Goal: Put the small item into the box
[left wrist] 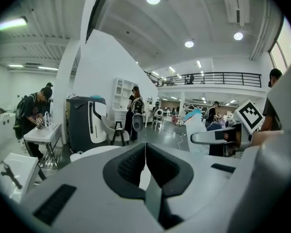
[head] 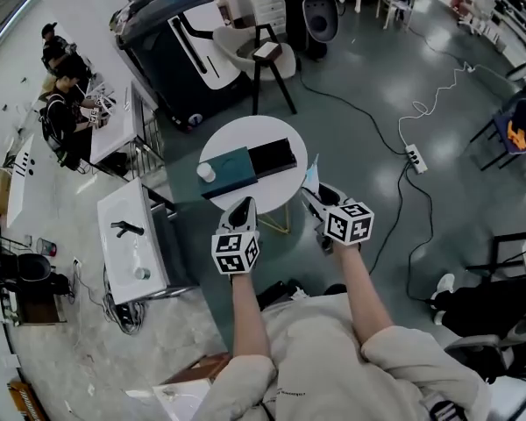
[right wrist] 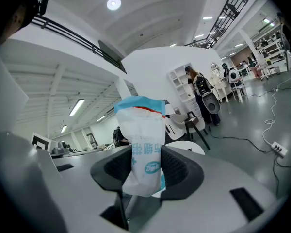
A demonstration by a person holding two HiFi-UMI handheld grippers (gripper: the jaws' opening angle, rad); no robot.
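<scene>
Packet (right wrist: 142, 144), white with a blue top edge and a thin red line, stands upright between the pads of the right gripper (right wrist: 143, 168), which is clenched on its lower half. In the head view this packet (head: 313, 172) is held in the air just off the near right edge of the round white table (head: 245, 132), not over the box (head: 250, 165). The box lies on the table's middle, one half teal, the other black and open upward. A small white cup (head: 206, 172) sits on the table just at the teal half's left end. The left gripper (head: 242, 207) hovers at the table's near edge, its jaws pressed together with nothing between them, as the left gripper view (left wrist: 145, 155) shows. Beyond the table stands a black and white machine (head: 180, 46) and a chair (head: 263, 58). Left of the table are white desks (head: 127, 235); right of it, a power strip (head: 415, 158) lies on the floor.
</scene>
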